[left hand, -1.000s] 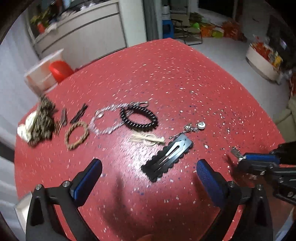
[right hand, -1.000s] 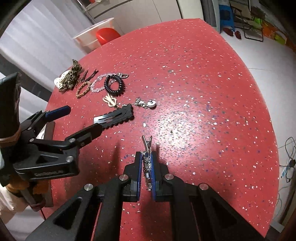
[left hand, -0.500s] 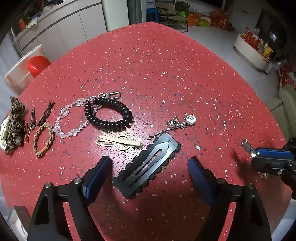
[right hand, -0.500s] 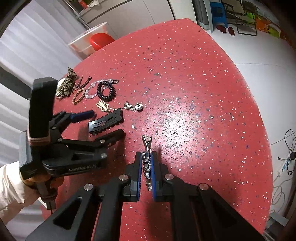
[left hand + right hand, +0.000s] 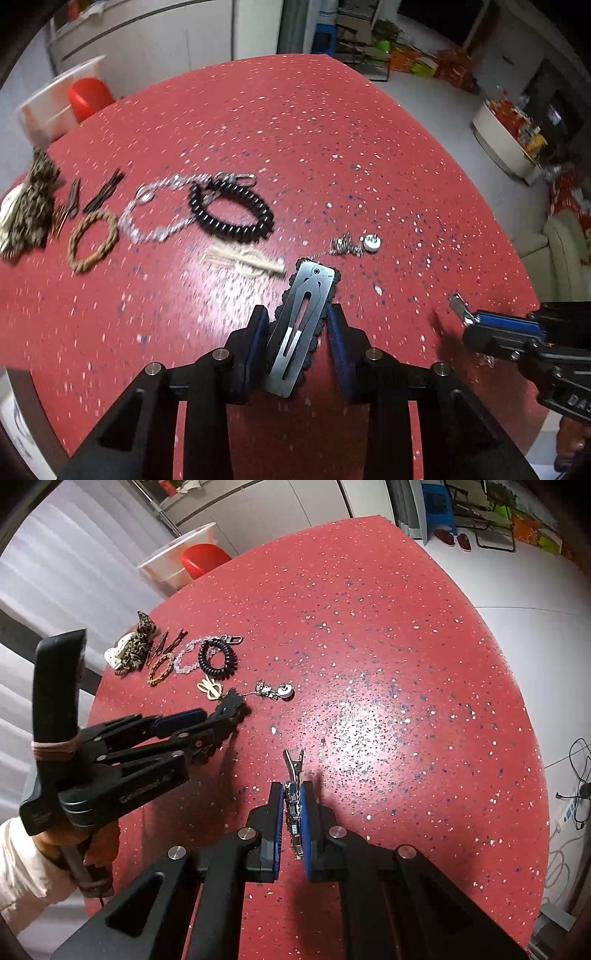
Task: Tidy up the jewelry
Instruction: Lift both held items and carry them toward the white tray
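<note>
My left gripper (image 5: 297,325) is shut on the big black scalloped snap hair clip (image 5: 304,325), whose metal underside faces up. It also shows in the right wrist view (image 5: 231,705). My right gripper (image 5: 291,794) is shut on a small silver alligator clip (image 5: 292,766), held just above the red table (image 5: 388,664). Other jewelry lies in a row: a black coil bracelet (image 5: 231,218), a clear bead chain (image 5: 155,214), a braided ring (image 5: 92,242), a cream clip (image 5: 247,260) and a silver charm chain (image 5: 354,245).
A leopard-print scrunchie (image 5: 35,206) and dark hairpins (image 5: 103,190) lie at the table's left edge. A white bin with a red stool (image 5: 184,559) stands behind the table. The table's right edge drops to a white floor.
My left gripper has moved forward and closed on the black snap clip, which now sits turned between the pads. My right gripper has stayed shut on the silver clip.
</note>
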A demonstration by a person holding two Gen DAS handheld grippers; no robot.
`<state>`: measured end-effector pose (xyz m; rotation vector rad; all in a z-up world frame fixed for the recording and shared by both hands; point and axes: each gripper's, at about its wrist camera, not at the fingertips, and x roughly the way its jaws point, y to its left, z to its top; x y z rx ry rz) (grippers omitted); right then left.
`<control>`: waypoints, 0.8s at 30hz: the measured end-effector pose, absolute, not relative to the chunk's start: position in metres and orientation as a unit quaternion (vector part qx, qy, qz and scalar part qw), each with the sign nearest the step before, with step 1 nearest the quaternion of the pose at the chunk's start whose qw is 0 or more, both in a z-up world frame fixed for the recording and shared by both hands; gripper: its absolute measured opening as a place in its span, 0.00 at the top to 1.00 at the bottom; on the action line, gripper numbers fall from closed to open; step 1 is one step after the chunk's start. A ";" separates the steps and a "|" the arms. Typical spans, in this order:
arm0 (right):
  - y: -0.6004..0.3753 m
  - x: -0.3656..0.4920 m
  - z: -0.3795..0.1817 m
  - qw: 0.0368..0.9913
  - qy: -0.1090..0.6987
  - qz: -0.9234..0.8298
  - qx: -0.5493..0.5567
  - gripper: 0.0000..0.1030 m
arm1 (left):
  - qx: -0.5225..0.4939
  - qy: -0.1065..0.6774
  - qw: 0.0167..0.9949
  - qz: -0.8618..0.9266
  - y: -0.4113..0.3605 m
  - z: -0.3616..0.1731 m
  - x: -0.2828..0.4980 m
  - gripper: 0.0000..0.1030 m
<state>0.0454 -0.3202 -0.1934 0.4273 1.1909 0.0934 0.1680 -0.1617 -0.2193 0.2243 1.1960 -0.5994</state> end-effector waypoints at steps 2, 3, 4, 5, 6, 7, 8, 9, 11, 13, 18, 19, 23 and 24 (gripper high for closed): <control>-0.320 0.046 -0.194 0.803 0.560 0.042 0.199 0.91 | 0.098 0.555 0.780 -0.272 -0.154 -0.217 0.164 0.66; -0.319 0.047 -0.194 0.802 0.562 0.040 0.199 0.91 | 0.095 0.558 0.780 -0.268 -0.149 -0.215 0.161 0.66; -0.319 0.047 -0.195 0.800 0.564 0.039 0.200 0.91 | 0.091 0.559 0.780 -0.265 -0.146 -0.214 0.157 0.66; -0.318 0.048 -0.195 0.799 0.566 0.038 0.200 0.91 | 0.087 0.560 0.781 -0.262 -0.144 -0.209 0.152 0.66; -0.317 0.048 -0.195 0.796 0.569 0.036 0.202 0.91 | 0.083 0.561 0.782 -0.258 -0.142 -0.204 0.144 0.66; -0.316 0.048 -0.195 0.795 0.571 0.035 0.203 0.91 | 0.078 0.563 0.783 -0.253 -0.138 -0.200 0.138 0.66; -0.315 0.047 -0.195 0.793 0.574 0.034 0.204 0.91 | 0.073 0.564 0.784 -0.247 -0.133 -0.197 0.133 0.66; -0.314 0.047 -0.195 0.790 0.577 0.033 0.205 0.91 | 0.068 0.566 0.785 -0.242 -0.127 -0.194 0.127 0.66; -0.312 0.045 -0.194 0.785 0.582 0.030 0.209 0.91 | 0.060 0.569 0.787 -0.232 -0.124 -0.184 0.115 0.66; -0.310 0.043 -0.193 0.781 0.586 0.028 0.214 0.91 | 0.051 0.572 0.787 -0.224 -0.116 -0.178 0.107 0.66; -0.301 0.037 -0.183 0.775 0.592 0.030 0.217 0.91 | 0.032 0.575 0.792 -0.202 -0.092 -0.163 0.084 0.66; -0.298 0.036 -0.180 0.775 0.594 0.031 0.216 0.91 | 0.029 0.575 0.793 -0.198 -0.091 -0.158 0.081 0.66; -0.285 0.034 -0.168 0.773 0.597 0.038 0.210 0.91 | 0.019 0.577 0.797 -0.180 -0.074 -0.145 0.071 0.66; -0.282 0.033 -0.164 0.773 0.598 0.040 0.207 0.91 | 0.017 0.577 0.798 -0.175 -0.069 -0.142 0.069 0.66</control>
